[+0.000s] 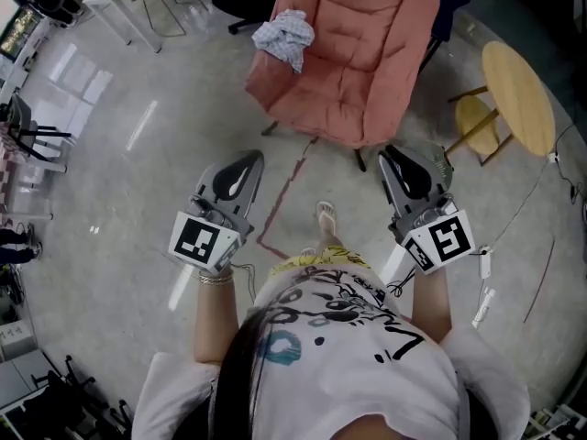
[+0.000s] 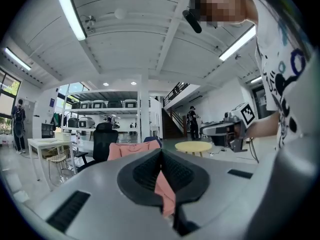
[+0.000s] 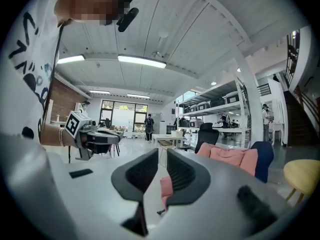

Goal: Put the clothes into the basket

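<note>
Both point at the pink armchair (image 1: pixel 367 62) at twelve o'clock, likely for its crumpled garment (image 1: pixel 286 37): left gripper (image 1: pixel 244 161) closed, empty; right gripper (image 1: pixel 395 157) slightly parted, empty.

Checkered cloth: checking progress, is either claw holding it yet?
No, the checkered cloth lies on the pink armchair's arm, well apart from the left claw and the right claw.
</note>
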Demonstrator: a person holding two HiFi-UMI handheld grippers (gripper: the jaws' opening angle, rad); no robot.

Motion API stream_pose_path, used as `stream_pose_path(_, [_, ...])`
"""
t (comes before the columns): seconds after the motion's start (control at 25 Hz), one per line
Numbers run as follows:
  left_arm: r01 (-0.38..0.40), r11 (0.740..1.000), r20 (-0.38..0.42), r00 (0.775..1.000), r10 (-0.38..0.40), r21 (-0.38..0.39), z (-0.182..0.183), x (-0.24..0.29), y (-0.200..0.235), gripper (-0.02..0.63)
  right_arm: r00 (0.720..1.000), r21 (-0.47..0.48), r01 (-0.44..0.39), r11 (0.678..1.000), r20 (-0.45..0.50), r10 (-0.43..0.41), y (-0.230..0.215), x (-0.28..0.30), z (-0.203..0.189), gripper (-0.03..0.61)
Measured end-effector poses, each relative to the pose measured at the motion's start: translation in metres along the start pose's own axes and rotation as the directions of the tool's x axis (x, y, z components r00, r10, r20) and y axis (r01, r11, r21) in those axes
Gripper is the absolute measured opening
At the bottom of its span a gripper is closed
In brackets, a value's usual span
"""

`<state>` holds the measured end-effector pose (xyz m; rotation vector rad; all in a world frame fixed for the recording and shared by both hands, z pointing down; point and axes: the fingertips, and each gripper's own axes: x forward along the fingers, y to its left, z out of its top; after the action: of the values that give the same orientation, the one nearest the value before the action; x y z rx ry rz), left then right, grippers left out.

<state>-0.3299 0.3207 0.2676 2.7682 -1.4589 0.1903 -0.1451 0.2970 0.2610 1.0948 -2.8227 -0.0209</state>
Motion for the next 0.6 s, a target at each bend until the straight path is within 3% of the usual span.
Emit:
stream_pose_path(0.32, [-0.069, 0.997, 0.036, 0.997, 0.069, -0.026, 0.019, 0.062, 0.044, 0.014, 0.998, -0.038, -0.061, 0.997, 0.031, 0.062, -0.064, 0.053, 0.021, 0.035])
stream_pose_path(0.6, [-0.106, 0.993, 0.026, 0.994, 0.107, -0.048, 0.024, 0.111, 0.061, 0.014, 0.994, -0.023, -0.112, 0.993, 0.014, 0.113, -0.113, 0.081, 0.014, 0.035])
